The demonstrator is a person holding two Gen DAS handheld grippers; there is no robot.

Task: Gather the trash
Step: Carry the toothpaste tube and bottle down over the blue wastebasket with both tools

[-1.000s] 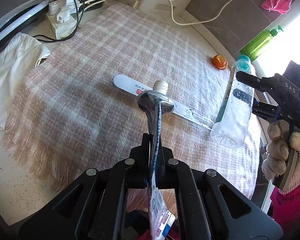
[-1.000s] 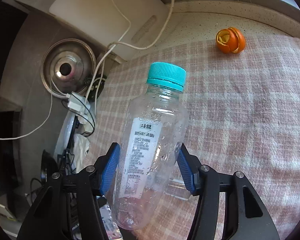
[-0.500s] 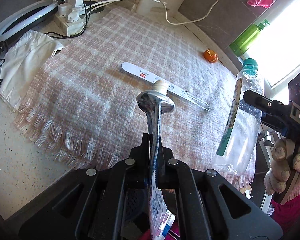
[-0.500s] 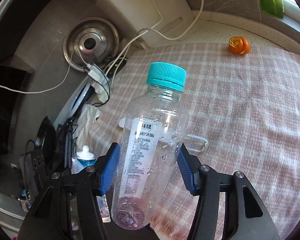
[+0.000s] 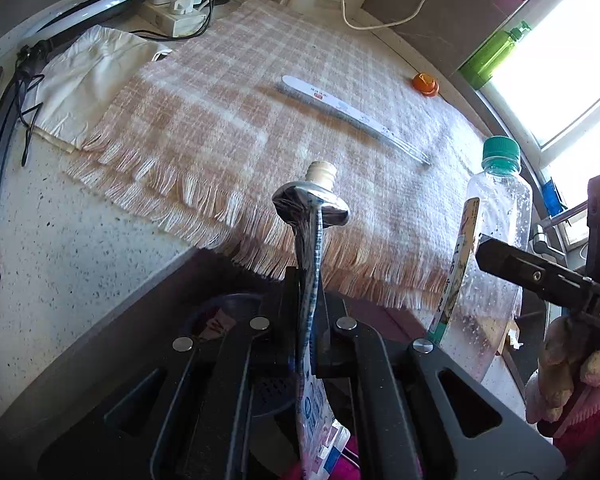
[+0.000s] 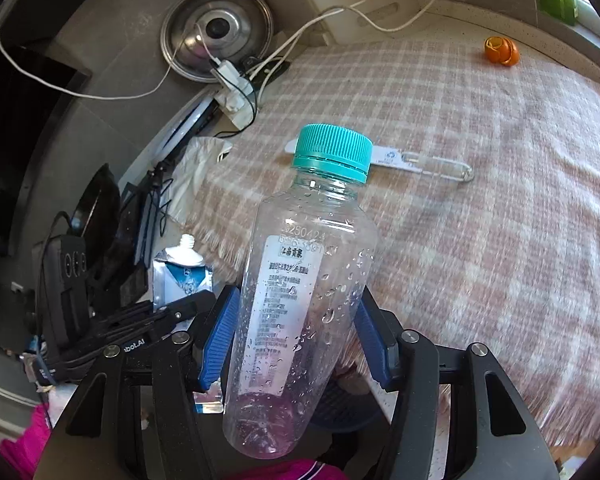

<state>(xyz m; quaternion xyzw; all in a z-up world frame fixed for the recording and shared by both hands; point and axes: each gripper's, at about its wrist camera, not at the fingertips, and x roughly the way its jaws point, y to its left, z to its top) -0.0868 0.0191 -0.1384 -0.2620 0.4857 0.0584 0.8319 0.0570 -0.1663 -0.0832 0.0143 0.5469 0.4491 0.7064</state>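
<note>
The flattened pouch (image 5: 314, 264) with its bare white spout stands up between the jaws of my left hand-held gripper (image 5: 310, 280), which is clamped fully shut on it, the printed end hanging below the jaws. My right hand-held gripper (image 6: 294, 332) grips the clear bottle (image 6: 300, 304) across its belly, blue pads (image 6: 220, 332) pressing both sides, teal cap pointing away from me, a pink residue pooled at the base. Both pieces sit out past the fringed edge of the checked cloth (image 5: 236, 120), off the counter (image 5: 72, 248). Below and between the jaws I read a dark perforated rim, probably a bin (image 6: 340, 404), though it is mostly hidden, so I hedge on that. Step in hand, as I judge it: carry both items over that opening and drop them. To do it well: centre each piece over the opening before releasing, keep the bottle base-down so the residue stays inside, and open one gripper at a time so neither piece catches the rim. Still left on the cloth: a long white strip (image 5: 352, 114) mid-cloth and orange peel (image 6: 500, 50) near the far edge, well apart from each other.
</note>
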